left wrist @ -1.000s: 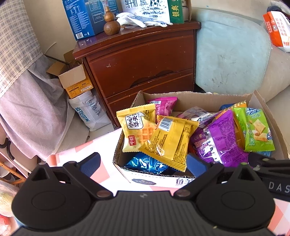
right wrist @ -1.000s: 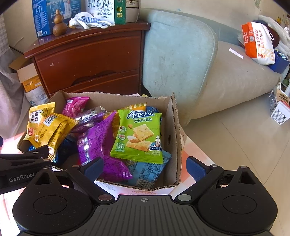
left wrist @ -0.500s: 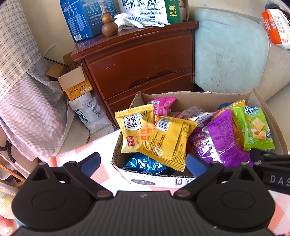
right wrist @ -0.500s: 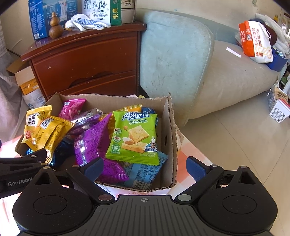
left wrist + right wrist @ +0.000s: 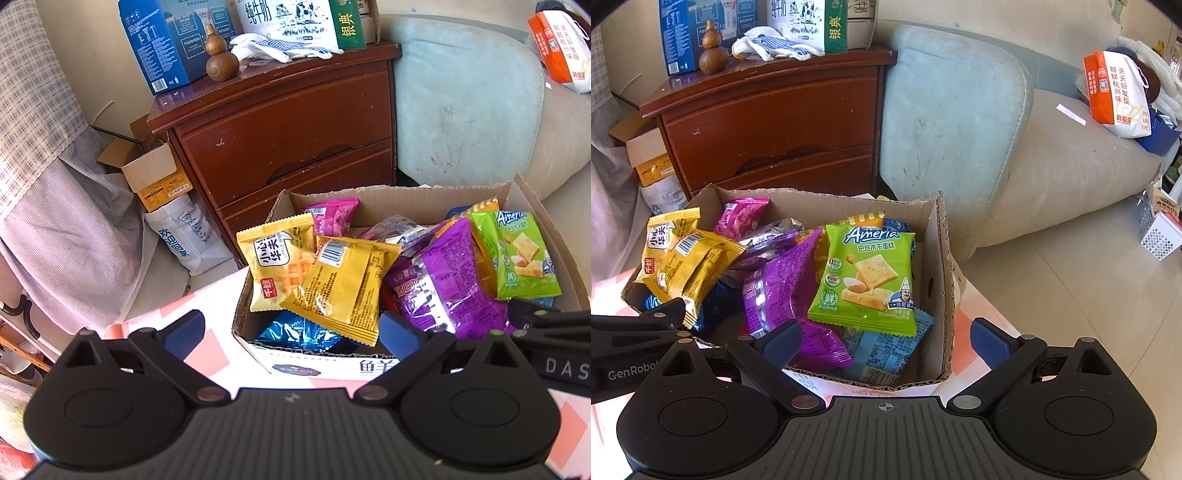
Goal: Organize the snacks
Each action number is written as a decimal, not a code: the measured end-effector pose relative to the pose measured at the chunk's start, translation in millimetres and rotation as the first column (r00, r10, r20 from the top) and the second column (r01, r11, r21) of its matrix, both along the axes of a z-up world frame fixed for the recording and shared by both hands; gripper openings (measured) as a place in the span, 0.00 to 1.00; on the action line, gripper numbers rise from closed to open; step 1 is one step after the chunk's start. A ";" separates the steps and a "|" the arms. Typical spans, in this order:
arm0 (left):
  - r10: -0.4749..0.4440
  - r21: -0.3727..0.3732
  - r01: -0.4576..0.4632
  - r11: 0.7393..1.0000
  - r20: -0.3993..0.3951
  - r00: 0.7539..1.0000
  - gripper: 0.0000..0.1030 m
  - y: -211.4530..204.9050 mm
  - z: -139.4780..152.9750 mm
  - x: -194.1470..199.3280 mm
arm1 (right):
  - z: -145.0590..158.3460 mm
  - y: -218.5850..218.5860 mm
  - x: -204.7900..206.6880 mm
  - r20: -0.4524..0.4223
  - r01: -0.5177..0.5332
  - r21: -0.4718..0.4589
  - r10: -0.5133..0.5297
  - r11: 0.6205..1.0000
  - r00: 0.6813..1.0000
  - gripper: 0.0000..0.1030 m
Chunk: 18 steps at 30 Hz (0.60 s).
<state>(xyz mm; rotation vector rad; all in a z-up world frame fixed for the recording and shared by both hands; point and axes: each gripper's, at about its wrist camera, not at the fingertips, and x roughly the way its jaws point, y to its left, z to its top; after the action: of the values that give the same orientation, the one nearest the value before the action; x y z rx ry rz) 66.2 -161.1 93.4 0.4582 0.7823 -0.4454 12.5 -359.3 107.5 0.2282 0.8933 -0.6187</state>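
The snack packets lie heaped in the cardboard box (image 5: 942, 280), the green cake packet (image 5: 866, 280) topmost at its 3 o'clock side, yellow waffle packets (image 5: 317, 269) at 9 o'clock. Both the left gripper (image 5: 291, 330) and right gripper (image 5: 886, 338) hang spread wide and empty at the 6 o'clock rim; whether packing is ending or sorting is ahead, any pinch should take a crimped edge

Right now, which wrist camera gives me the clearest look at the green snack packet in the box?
The right wrist view: the green snack packet lies near the centre, whole front facing the lens, atop other packets. In the left wrist view it sits small at the right edge, foreshortened.
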 end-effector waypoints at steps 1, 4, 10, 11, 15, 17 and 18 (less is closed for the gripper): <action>-0.001 0.001 0.001 1.000 0.002 1.000 0.97 0.4 0.2 -0.6 | 0.2 0.5 -0.3 0.001 -0.002 -0.003 0.002 1.000 1.000 0.96; -0.004 0.004 0.004 1.000 0.010 1.000 0.96 1.4 1.1 -2.8 | 1.0 2.4 -1.2 0.003 -0.011 -0.015 0.011 1.000 1.000 0.96; -0.004 -0.005 0.004 1.000 0.011 1.000 0.96 6.5 4.8 -6.9 | 4.5 5.5 -5.3 0.019 -0.025 -0.021 0.025 0.999 1.000 0.96; -0.003 -0.004 0.003 1.000 0.013 1.000 0.96 7.6 5.3 -7.9 | 5.2 6.2 -6.2 0.024 -0.025 -0.018 0.026 1.000 0.999 0.96; -0.001 0.003 0.001 1.000 0.020 1.000 0.96 16.1 6.4 -13.8 | 8.3 11.1 -11.5 0.050 -0.033 0.002 0.033 0.999 0.998 0.96; -0.001 0.006 0.001 1.000 0.015 1.000 0.96 21.5 5.3 -16.4 | 9.3 14.9 -13.3 0.058 -0.043 -0.002 0.043 0.999 0.997 0.96; 0.000 0.009 0.000 1.000 0.011 1.000 0.96 24.3 4.5 -17.9 | 10.3 18.2 -14.6 0.063 -0.053 -0.002 0.053 0.999 0.997 0.96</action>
<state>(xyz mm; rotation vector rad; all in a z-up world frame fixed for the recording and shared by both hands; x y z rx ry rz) 48.3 -136.8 97.9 0.4684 0.7737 -0.4395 -2.1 -341.1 117.8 0.2222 0.8363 -0.5598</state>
